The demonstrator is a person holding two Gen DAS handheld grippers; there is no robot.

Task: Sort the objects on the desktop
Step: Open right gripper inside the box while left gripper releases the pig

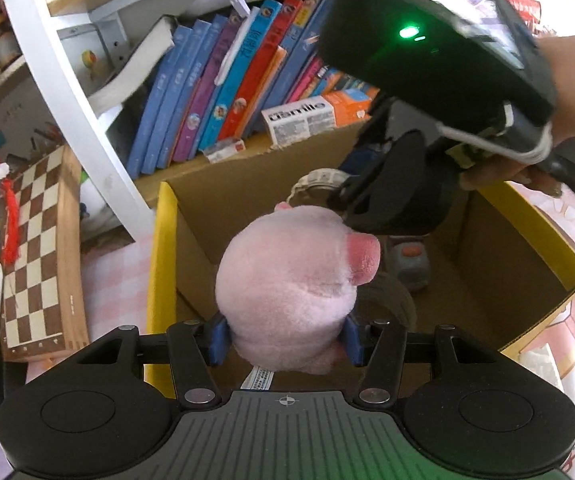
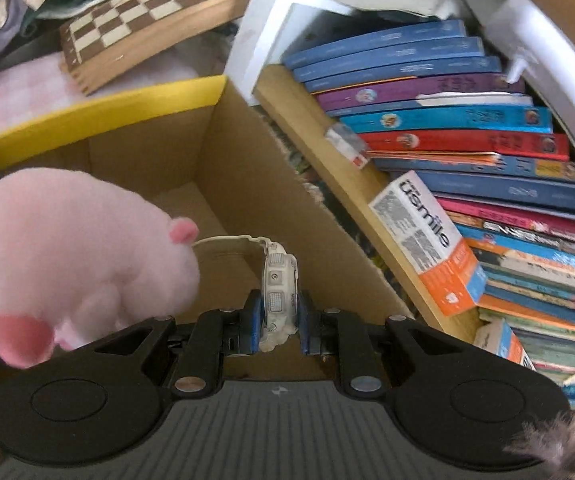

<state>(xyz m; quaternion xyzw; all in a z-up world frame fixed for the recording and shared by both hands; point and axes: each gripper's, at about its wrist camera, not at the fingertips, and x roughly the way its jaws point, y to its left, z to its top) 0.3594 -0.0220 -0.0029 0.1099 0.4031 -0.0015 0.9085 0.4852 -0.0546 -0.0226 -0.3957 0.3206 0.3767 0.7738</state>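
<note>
I hold both loads over the box (image 1: 527, 216), my landmark here, because it is where the desktop things are being gathered. My left tool (image 1: 283, 340) pinches the pig (image 1: 287, 276) by its soft body, blue pads sunk into the plush on both sides, so it hangs above the box's open mouth, near the yellow rim closest to me. My right tool (image 2: 280, 322) is pressed nearly together on the watch (image 2: 277, 292), gripping the case edge-on so the strap trails free toward the box's far wall. Inside the box, below the pig, lie a grey gadget (image 1: 409, 264) and some dark things I cannot make out. Both tools tilt downward, so I judge the drop is close. Behind the box stand the books (image 1: 223, 80); left of it the chessboard (image 1: 37, 248) leans.
</note>
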